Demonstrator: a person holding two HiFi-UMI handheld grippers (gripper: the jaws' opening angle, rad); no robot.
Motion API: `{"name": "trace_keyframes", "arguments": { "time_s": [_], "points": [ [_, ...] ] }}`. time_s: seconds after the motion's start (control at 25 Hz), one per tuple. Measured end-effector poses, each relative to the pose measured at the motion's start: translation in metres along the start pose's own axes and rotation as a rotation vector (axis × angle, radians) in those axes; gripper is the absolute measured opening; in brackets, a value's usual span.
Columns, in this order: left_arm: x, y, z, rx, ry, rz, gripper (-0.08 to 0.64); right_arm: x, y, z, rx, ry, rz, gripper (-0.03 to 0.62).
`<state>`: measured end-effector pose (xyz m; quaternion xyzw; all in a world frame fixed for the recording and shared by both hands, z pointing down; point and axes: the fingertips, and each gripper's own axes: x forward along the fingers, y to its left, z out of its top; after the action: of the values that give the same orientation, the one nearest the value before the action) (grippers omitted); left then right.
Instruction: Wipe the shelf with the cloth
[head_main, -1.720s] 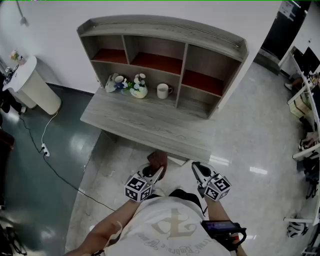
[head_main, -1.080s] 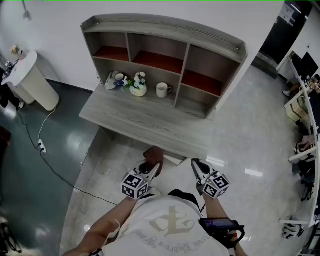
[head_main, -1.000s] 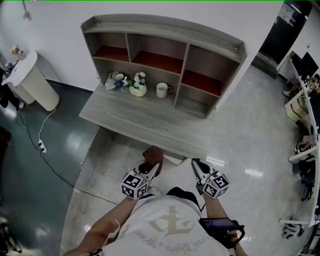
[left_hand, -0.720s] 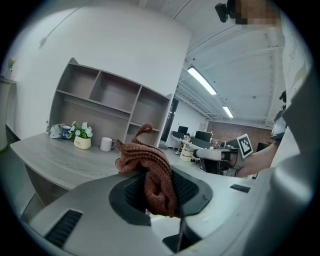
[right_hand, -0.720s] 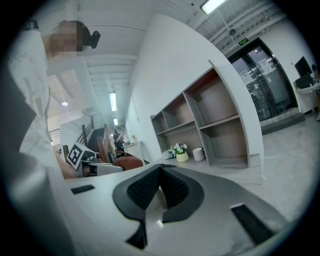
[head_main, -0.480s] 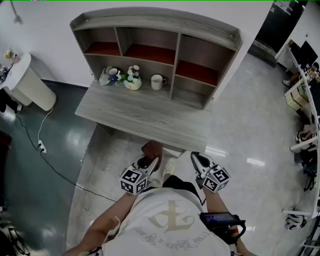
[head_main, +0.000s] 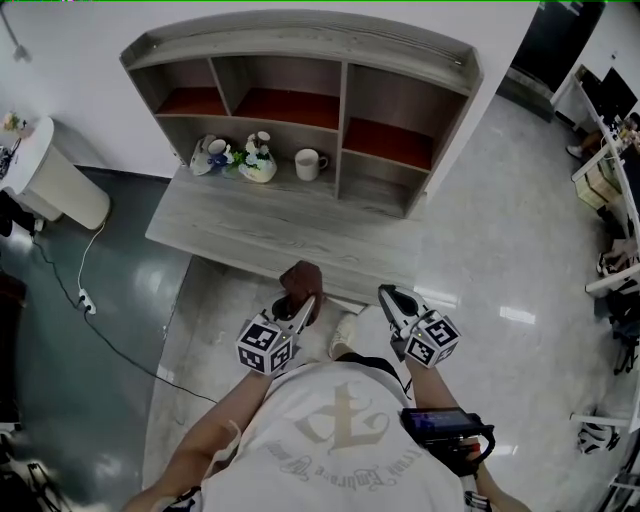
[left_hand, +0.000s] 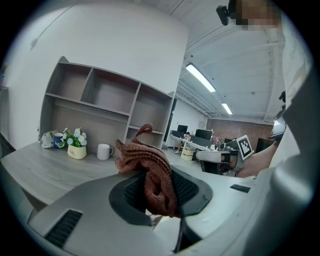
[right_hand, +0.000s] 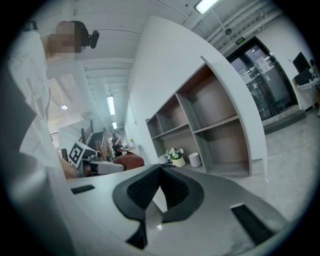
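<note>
Your left gripper (head_main: 299, 308): jaws clamped on a bunched rust-brown knitted cloth (left_hand: 149, 170) that spills above the tips.
Your right gripper (right_hand: 161, 171): beside it on the right, jaws pressed together, nothing between.
Ahead of both: a grey wooden shelf unit (head_main: 300, 55); the cloth sits near the front edge of its desk top (head_main: 270, 232).
On that top, ahead-left of the left gripper: white mug (head_main: 308, 164), flower pot (head_main: 258, 166), and possibly a small teapot (head_main: 205, 156).

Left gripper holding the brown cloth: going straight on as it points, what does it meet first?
Likely the grey wooden desktop, its front edge just ahead of the brown knitted cloth; height is unclear.
</note>
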<state>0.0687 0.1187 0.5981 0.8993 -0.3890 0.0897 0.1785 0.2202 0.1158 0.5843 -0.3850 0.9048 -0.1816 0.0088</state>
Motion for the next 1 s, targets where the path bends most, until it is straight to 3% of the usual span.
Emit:
{"name": "trace_keyframes", "arguments": {
  "time_s": [0.36, 1.0],
  "points": [
    [0.047, 0.026, 0.035, 0.016, -0.003, -0.004, 0.097, 0.028, -0.048, 0.026, 0.003, -0.013, -0.007, 0.005],
    [0.162, 0.043, 0.094, 0.076, 0.020, -0.100, 0.097, 0.066, -0.132, 0.051, 0.025, -0.025, -0.034, 0.005]
  ]
}}
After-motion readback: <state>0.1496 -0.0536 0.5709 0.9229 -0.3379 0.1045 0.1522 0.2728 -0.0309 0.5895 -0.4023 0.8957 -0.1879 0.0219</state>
